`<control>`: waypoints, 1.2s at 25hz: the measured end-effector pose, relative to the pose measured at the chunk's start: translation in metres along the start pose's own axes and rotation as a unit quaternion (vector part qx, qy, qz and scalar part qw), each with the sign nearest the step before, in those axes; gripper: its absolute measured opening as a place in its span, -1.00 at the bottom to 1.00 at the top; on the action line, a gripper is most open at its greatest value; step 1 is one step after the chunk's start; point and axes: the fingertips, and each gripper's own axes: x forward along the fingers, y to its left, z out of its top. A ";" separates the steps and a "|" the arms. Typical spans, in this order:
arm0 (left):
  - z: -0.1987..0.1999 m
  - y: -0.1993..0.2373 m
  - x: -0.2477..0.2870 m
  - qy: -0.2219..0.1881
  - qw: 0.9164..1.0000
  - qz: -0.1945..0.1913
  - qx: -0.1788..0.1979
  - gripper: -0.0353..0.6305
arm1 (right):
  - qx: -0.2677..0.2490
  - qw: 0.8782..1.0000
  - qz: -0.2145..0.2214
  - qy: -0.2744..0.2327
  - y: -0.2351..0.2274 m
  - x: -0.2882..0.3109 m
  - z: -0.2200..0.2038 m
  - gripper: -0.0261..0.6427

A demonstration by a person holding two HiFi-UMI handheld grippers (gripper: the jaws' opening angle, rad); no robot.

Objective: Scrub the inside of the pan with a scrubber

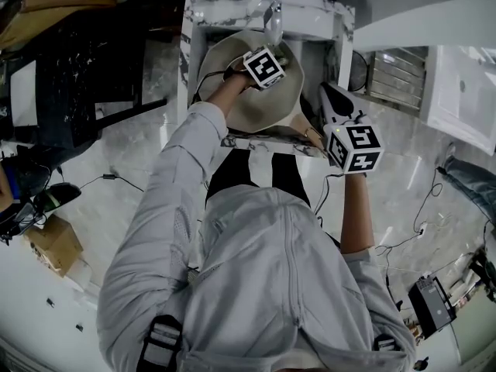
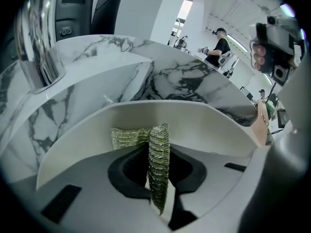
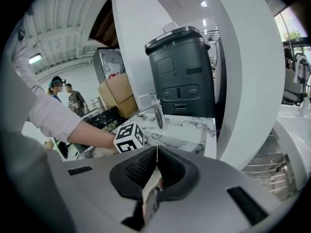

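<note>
A cream pan [image 1: 232, 91] lies tilted in the marble sink [image 1: 203, 10]. My left gripper [image 1: 265, 68] reaches inside it, shut on a green-gold mesh scrubber [image 2: 158, 164] that stands between the jaws and folds out to the left against the pan's inner wall [image 2: 204, 125]. The pan's tan handle [image 1: 304, 132] points toward me at the sink's front right. There my right gripper [image 1: 328, 93] has its jaws shut, with a thin beige strip [image 3: 151, 204] between them that looks like the handle. The pan itself is hidden in the right gripper view.
A chrome faucet [image 1: 273, 14] rises at the back of the sink, above the pan. A dark bin [image 3: 182, 74] stands behind the marble counter [image 3: 192, 127]. Cables and boxes lie on the floor around me. Other people stand far off.
</note>
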 end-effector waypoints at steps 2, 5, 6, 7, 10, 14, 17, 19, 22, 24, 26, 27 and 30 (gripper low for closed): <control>0.002 -0.005 -0.001 -0.005 1.000 0.000 -0.007 -0.68 | -0.001 1.000 0.002 -0.001 0.001 -0.003 -0.003 -0.82; 0.003 -0.016 -0.001 -0.011 1.000 -0.003 -0.019 -0.68 | -0.003 1.000 0.003 -0.002 0.004 -0.010 -0.006 -0.82; 0.003 -0.020 -0.001 -0.012 1.000 -0.006 -0.019 -0.68 | -0.003 1.000 0.003 -0.003 0.005 -0.012 -0.008 -0.82; 0.003 -0.025 -0.001 -0.014 1.000 -0.010 -0.019 -0.68 | -0.003 1.000 0.003 -0.004 0.005 -0.015 -0.009 -0.82; 0.005 -0.044 -0.001 -0.027 0.998 -0.040 -0.033 -0.68 | -0.004 1.000 0.002 -0.006 0.008 -0.022 -0.013 -0.82; 0.006 -0.068 -0.007 -0.047 0.993 -0.088 -0.056 -0.68 | -0.008 1.000 0.007 -0.009 0.013 -0.031 -0.016 -0.82; 0.001 -0.085 -0.008 -0.038 0.992 -0.114 -0.044 -0.68 | -0.011 1.000 0.014 -0.008 0.019 -0.033 -0.021 -0.82; -0.001 -0.093 -0.011 -0.039 0.989 -0.133 -0.055 -0.68 | -0.012 1.000 0.019 -0.006 0.022 -0.032 -0.025 -0.82; -0.006 -0.102 -0.016 -0.035 0.984 -0.161 -0.067 -0.68 | -0.010 1.000 0.026 -0.007 0.029 -0.029 -0.028 -0.82; -0.013 -0.110 -0.018 -0.022 0.982 -0.175 -0.062 -0.68 | -0.011 0.999 0.030 -0.008 0.033 -0.030 -0.029 -0.82; -0.021 -0.118 -0.020 -0.007 0.980 -0.191 -0.057 -0.68 | -0.012 0.999 0.032 -0.007 0.037 -0.030 -0.031 -0.82; -0.026 -0.122 -0.022 0.001 0.978 -0.200 -0.054 -0.68 | -0.013 0.999 0.032 -0.006 0.038 -0.030 -0.031 -0.82; -0.041 -0.135 -0.030 0.038 0.970 -0.236 -0.044 -0.68 | -0.013 1.000 0.028 -0.003 0.038 -0.029 -0.034 -0.82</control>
